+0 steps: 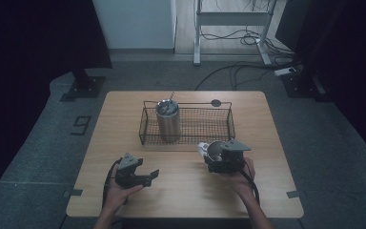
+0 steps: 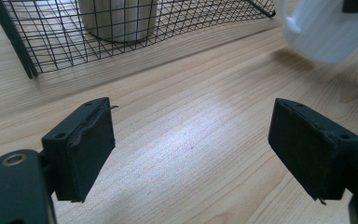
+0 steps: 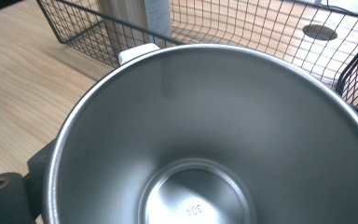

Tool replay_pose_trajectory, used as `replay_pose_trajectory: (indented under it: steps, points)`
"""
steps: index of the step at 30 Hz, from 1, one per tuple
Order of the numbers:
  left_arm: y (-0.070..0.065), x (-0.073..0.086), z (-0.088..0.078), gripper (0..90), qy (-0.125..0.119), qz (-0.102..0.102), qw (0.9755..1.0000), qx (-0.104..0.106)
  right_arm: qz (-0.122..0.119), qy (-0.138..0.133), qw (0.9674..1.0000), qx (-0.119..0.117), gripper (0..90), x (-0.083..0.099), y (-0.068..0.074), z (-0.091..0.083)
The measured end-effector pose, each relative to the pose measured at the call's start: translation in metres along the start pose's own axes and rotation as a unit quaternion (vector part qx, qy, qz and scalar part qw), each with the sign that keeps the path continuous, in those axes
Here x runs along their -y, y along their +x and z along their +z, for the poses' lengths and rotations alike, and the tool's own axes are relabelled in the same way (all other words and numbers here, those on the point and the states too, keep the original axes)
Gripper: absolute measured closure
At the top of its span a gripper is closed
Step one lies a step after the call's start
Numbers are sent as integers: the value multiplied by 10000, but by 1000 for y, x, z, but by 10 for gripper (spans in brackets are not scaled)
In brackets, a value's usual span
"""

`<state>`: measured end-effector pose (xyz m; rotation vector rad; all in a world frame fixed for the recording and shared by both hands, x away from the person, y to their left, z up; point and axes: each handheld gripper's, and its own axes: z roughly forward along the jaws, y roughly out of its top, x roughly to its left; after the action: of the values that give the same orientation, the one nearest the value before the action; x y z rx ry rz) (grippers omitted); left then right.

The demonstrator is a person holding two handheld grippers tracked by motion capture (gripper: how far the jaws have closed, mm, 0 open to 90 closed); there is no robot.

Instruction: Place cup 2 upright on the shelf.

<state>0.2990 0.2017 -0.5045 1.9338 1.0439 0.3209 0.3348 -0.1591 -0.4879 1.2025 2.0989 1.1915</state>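
mug: we've got it in R gripper, jaws clamped on it, just in front of wire basket
handling: steel-lined, stiff, prob slick; we'd grip the wall
L gripper: jaws apart, empty, over table

Your left gripper sits at the lower left of the frame, jaws wide apart and empty. Your right gripper sits lower centre-right, jaws clamped.

We look straight into a steel cup that sits just in front of the wire basket, its white handle pointing toward the basket. Inside the basket, behind the cup's handle, stands a tumbler. Our right gripper's jaw hugs the cup's left wall.
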Motion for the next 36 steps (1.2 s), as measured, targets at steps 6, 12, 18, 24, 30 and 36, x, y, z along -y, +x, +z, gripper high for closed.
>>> replay_pose_trajectory:
  steps: [6, 12, 18, 24, 30, 36]
  points:
    - [0, 0, 1, 148, 15, -9, 10000, -3, -25, -118, 9998, -177, 63, -12, 1, -10]
    - [1, 0, 0, 148, -3, -20, 10000, -6, -48, -223, 9993, -286, 63, -23, 4, -17]
    - [1, 0, 0, 148, 1, -25, 10000, -5, -43, -274, 9990, -361, 63, -32, 4, -22]
    - [1, 0, 0, 148, 4, -30, 10000, -14, -49, -325, 9987, -399, 63, -42, 2, -24]
    - [1, 0, 0, 149, 15, -31, 10000, -12, -69, -325, 9987, -389, 63, -50, 1, -24]
    - [1, 0, 1, 149, 21, -26, 10000, -14, -86, -361, 9984, -416, 63, -58, 0, -25]
